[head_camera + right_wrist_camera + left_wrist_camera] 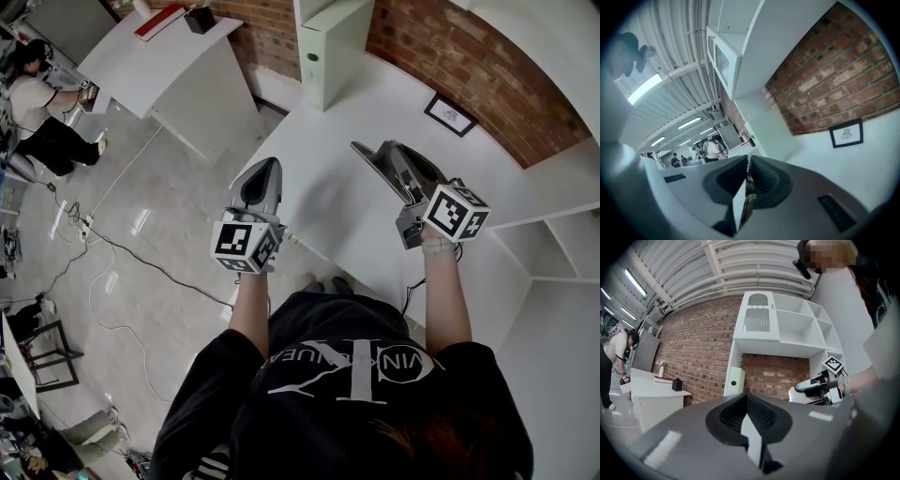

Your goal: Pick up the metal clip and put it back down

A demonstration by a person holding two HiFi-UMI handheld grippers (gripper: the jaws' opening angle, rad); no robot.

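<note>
Shells of left gripper (pixel 266 167) and right gripper (pixel 364 150): grey plastic, matt, smooth. Inner pads (pixel 760 416): black, finely ribbed. Near table (pixel 328 202): white, smooth, matt. Far wall (pixel 487 84): bare red brick, rough, pale mortar. Floor (pixel 178 216) at left: grey, glossy, mirrors ceiling lights. Shirt (pixel 347 403): black cloth, pale print.

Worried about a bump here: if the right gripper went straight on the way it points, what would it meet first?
Most likely the upright white file box on the desk by the brick wall, in line with the right gripper; depth is unclear.
</note>
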